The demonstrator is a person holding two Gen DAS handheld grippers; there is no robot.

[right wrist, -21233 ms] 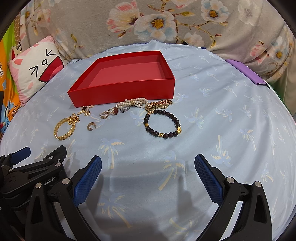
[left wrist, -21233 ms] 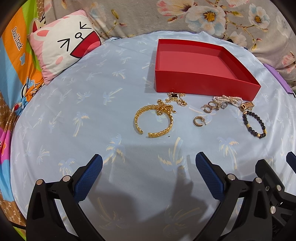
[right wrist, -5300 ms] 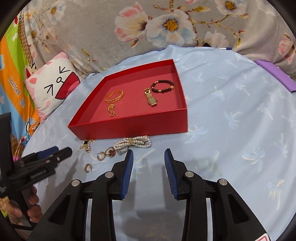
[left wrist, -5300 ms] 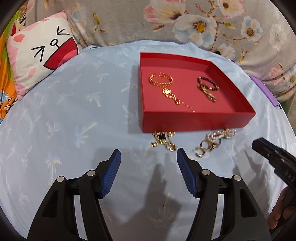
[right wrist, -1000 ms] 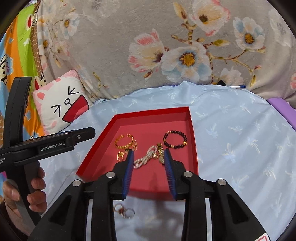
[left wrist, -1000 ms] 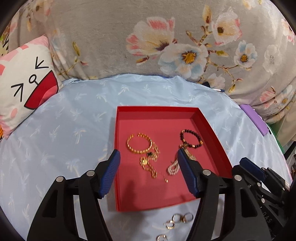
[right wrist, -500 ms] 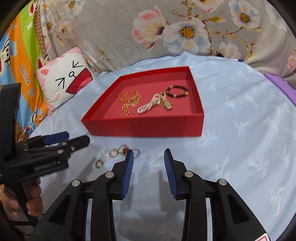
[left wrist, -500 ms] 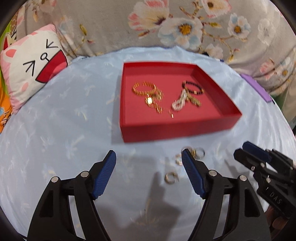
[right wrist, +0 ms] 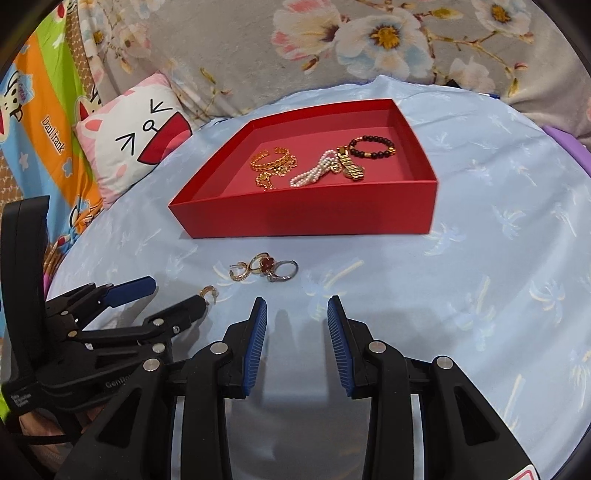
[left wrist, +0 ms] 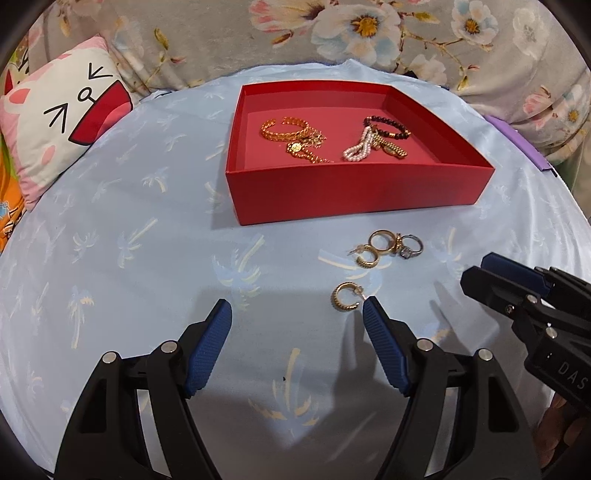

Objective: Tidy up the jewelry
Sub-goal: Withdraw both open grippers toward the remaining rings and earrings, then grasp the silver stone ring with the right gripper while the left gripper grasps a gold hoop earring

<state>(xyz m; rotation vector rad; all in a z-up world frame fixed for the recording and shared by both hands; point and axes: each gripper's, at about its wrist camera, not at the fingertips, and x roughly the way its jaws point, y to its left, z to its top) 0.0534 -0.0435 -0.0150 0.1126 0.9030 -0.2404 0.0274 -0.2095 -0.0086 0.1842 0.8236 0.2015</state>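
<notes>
A red box [left wrist: 354,194] [right wrist: 314,218] holds a gold bangle [left wrist: 282,129], a gold chain [left wrist: 308,153], a pearl bracelet [left wrist: 356,149] and a black bead bracelet [left wrist: 388,123]. In front of it on the blue cloth lie a cluster of rings and a hoop earring [left wrist: 388,245] [right wrist: 264,269]. A single gold hoop earring [left wrist: 345,297] [right wrist: 208,291] lies nearer, just ahead of my left gripper [left wrist: 297,319], which is open and empty. My right gripper [right wrist: 296,314] is open and empty, below the ring cluster.
A cat-face pillow [left wrist: 59,125] [right wrist: 133,140] lies at the back left. A floral blanket [left wrist: 332,33] rises behind the box. A purple item [left wrist: 517,144] lies at the right edge of the cloth.
Both grippers have come lower and nearer to the rings and earrings in front of the box. The left gripper has opened a little wider; the single hoop earring now lies near its right finger.
</notes>
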